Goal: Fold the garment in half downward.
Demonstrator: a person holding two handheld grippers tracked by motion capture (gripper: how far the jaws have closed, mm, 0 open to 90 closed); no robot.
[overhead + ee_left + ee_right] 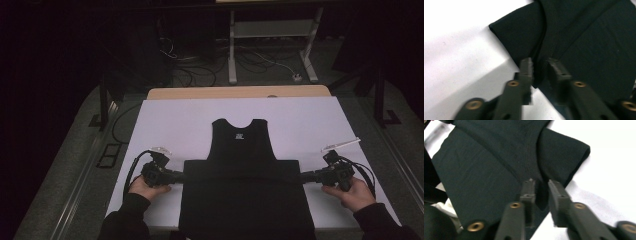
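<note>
A black T-shirt [245, 200] lies flat on the white table cover [170, 120], collar toward the far side. Its wider near part reaches the table's front edge. My left gripper [182, 176] is at the shirt's left edge, held level in the person's left hand. In the left gripper view its jaws [539, 63] stand slightly apart, with a fold of the shirt [586, 37] between them and the pads not pressing. My right gripper [302, 176] mirrors it at the shirt's right edge. The right gripper view shows a narrow gap between its jaws [541, 182], with the shirt's folded edge [486, 170] inside it.
The white cover leaves a strip of wooden tabletop [240, 92] bare at the far edge. Behind the table stand a white frame [270, 30] and loose cables [200, 70] on the floor. White cover stretches on both sides of the shirt.
</note>
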